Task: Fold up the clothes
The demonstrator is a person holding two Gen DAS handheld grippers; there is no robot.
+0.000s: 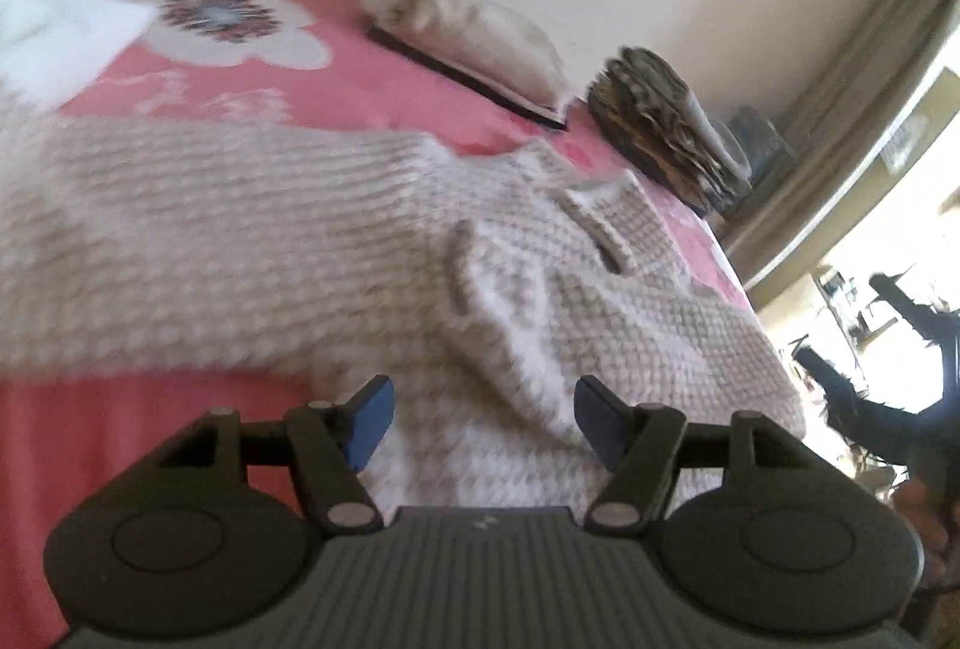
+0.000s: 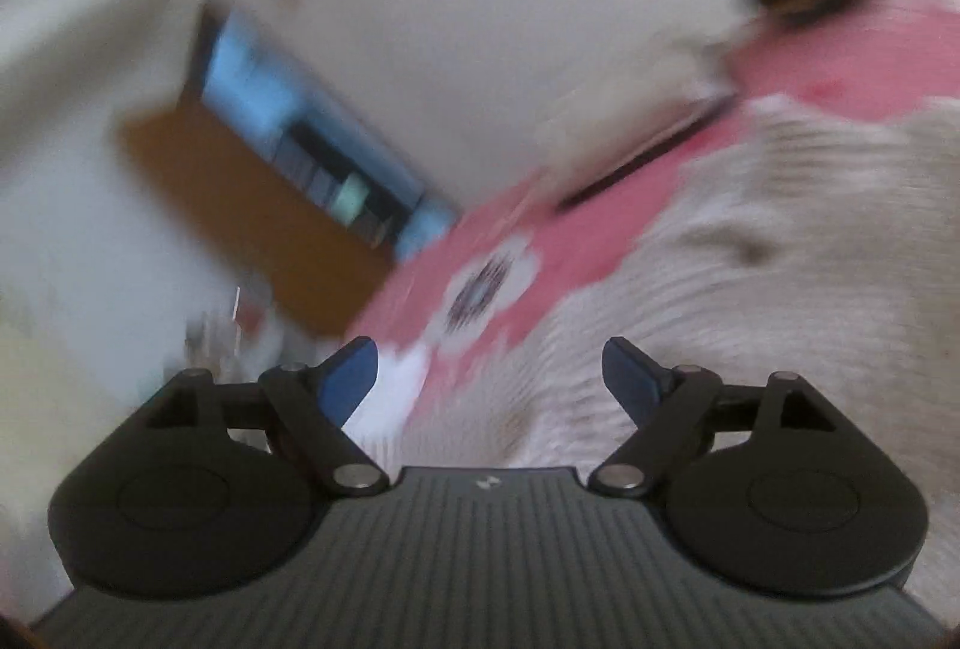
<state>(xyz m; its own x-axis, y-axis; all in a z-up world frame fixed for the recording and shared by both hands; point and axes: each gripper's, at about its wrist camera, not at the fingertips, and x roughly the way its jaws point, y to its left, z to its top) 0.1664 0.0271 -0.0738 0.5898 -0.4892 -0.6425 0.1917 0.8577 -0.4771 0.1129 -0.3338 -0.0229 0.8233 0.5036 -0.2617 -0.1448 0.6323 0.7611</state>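
Note:
A cream knitted sweater (image 1: 270, 241) lies spread over a pink bedspread (image 1: 336, 43) with a white flower print. My left gripper (image 1: 483, 424) hovers low over a raised fold of the sweater, its blue pads apart with knit between them but not pressed. In the blurred right wrist view, the same sweater (image 2: 750, 289) fills the right side. My right gripper (image 2: 489, 379) stands open over the edge of the sweater and the bedspread (image 2: 540, 253), holding nothing.
A folded cream garment (image 1: 468, 31) and a folded patterned stack (image 1: 666, 121) rest at the far side of the bed by the wall. A white cloth (image 1: 54, 31) lies at the upper left. Curtains (image 1: 852, 79) hang right. A wooden-framed window (image 2: 288, 157) shows left.

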